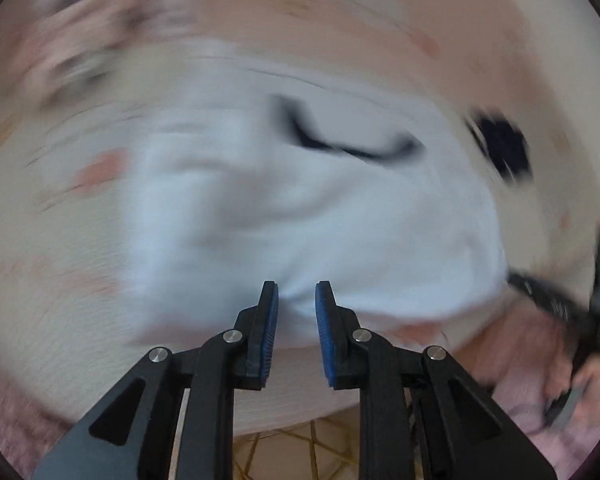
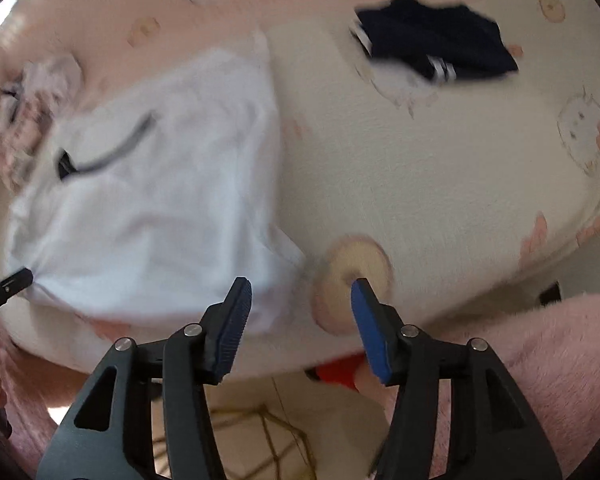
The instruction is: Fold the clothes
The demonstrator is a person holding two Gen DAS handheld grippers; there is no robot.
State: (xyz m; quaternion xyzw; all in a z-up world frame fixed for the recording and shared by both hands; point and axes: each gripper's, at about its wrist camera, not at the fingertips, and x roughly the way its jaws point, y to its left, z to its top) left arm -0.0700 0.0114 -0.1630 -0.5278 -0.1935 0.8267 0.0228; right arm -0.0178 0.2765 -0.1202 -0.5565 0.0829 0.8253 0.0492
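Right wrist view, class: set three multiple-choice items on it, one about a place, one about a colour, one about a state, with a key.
1. Where does the dark folded garment lie relative to the white shirt?
A. Upper right, apart
B. On top of it
C. Under it

2. What colour are the gripper's pads?
A. Red
B. Blue
C. Green

3. How does the right gripper stand?
A. Clamped on the shirt
C. Holding the dark garment
B. Open, holding nothing

Key: 1 A, bare bedsheet separates them; 2 B, blue ribbed pads show; 3 B, a wide gap between the jaws, nothing pinched.
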